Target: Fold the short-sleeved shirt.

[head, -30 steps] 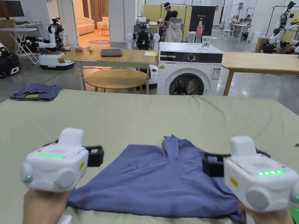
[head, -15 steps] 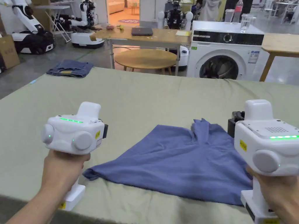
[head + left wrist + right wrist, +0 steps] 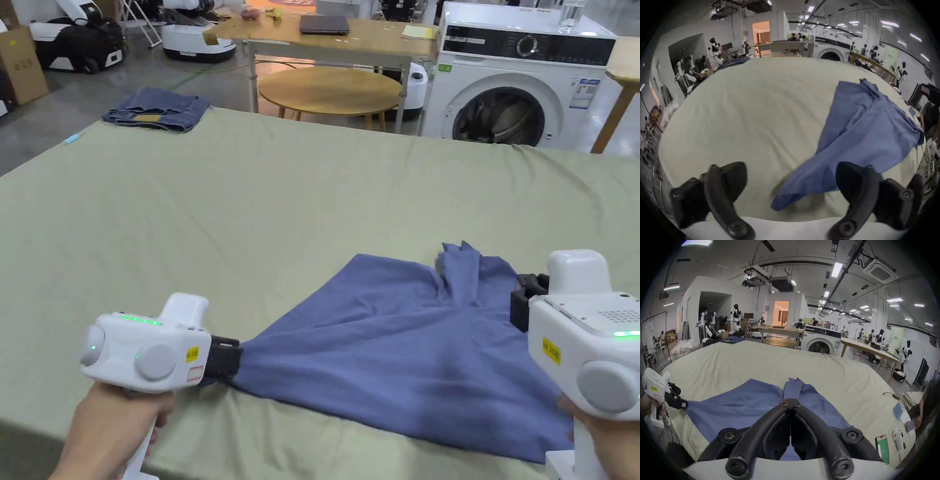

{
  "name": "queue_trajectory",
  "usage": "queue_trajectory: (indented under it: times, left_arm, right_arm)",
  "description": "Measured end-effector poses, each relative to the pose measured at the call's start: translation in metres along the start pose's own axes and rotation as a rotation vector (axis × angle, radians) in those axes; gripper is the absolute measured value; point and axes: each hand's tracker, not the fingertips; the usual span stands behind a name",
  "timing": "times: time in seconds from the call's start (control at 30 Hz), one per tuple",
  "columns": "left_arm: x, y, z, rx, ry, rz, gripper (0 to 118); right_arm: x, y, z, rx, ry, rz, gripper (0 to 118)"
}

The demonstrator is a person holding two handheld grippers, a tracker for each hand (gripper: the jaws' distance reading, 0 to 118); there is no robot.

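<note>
Left gripper view has the left gripper (image 3: 791,183) with jaws wide apart, the near-left corner of the blue shirt (image 3: 400,350) lying between them, untouched by the left jaw. Right gripper view has the right gripper (image 3: 790,404) with tips pressed together over the shirt's middle; whether cloth is pinched is unclear. The shirt lies spread on the green sheet (image 3: 262,200), near edge.
</note>
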Motion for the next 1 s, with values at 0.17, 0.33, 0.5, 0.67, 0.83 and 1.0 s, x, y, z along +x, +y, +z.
queue_trajectory:
  times: [0.17, 0.33, 0.5, 0.67, 0.83, 1.0]
  left_arm:
    - [0.011, 0.001, -0.006, -0.004, -0.004, -0.065, 13]
    - [0.014, 0.017, 0.030, 0.083, -0.058, -0.022, 0]
    - [0.009, 0.026, 0.037, 0.100, -0.070, -0.025, 0]
    - [0.007, 0.028, 0.027, 0.078, -0.062, -0.010, 0]
    - [0.007, 0.032, 0.013, 0.048, -0.051, -0.013, 0]
    - [0.013, 0.043, 0.000, 0.065, -0.034, -0.003, 0]
  right_arm:
    - [0.051, 0.001, -0.035, -0.088, -0.057, -0.016, 0]
    - [0.103, 0.010, -0.111, -0.184, -0.024, -0.005, 60]
    - [0.126, 0.005, -0.209, -0.336, -0.005, 0.064, 118]
    - [0.128, -0.026, -0.271, -0.523, -0.037, 0.098, 118]
    - [0.127, -0.030, -0.249, -0.504, 0.022, -0.087, 92]
    - [0.111, -0.015, -0.225, -0.490, 0.013, -0.020, 0]
